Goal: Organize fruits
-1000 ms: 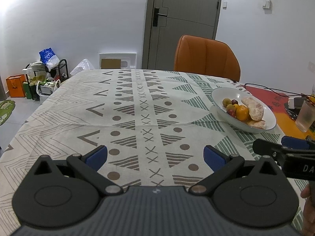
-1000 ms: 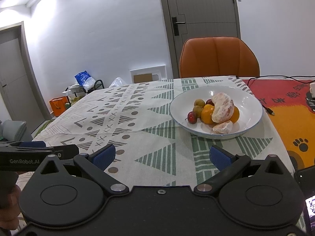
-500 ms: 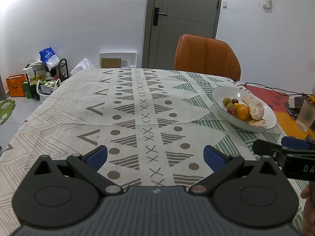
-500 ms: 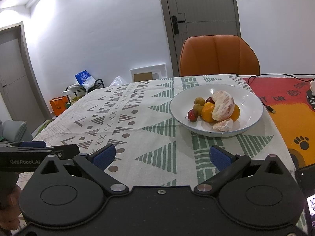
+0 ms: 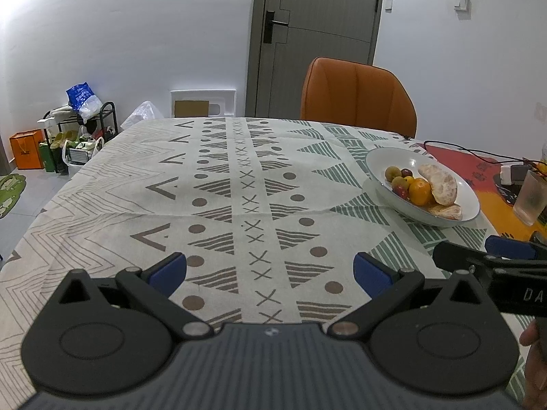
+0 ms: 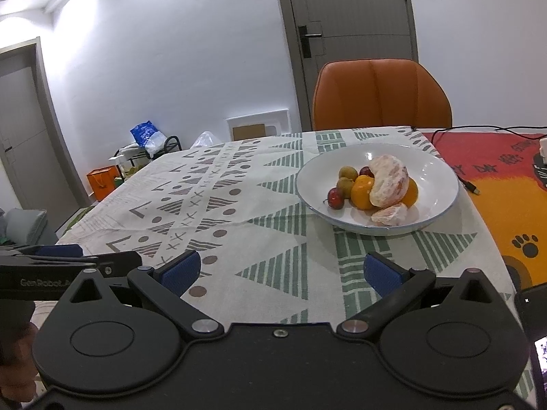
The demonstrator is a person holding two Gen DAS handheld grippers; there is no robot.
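The left gripper [image 5: 270, 271] hovers low over the desk [image 5: 218, 205], which is covered by a cream cloth printed with grey and green geometric shapes; its blue-padded fingers [image 5: 169, 270] stand wide apart with nothing between them. The right gripper [image 6: 280, 271] is likewise held above the cloth, its fingers [image 6: 381, 273] spread wide and empty. Ahead of the right gripper, apart from it, sits a shallow white ceramic bowl [image 6: 430, 171] holding the fruits: a large peeled citrus [image 6: 388, 181], a smaller peeled piece [image 6: 389, 215], two oranges [image 6: 362, 191], two small greenish-brown fruits [image 6: 347, 172] and small red fruits [image 6: 335, 198]. An orange padded chair [image 6: 379, 95] stands behind the desk's far edge.
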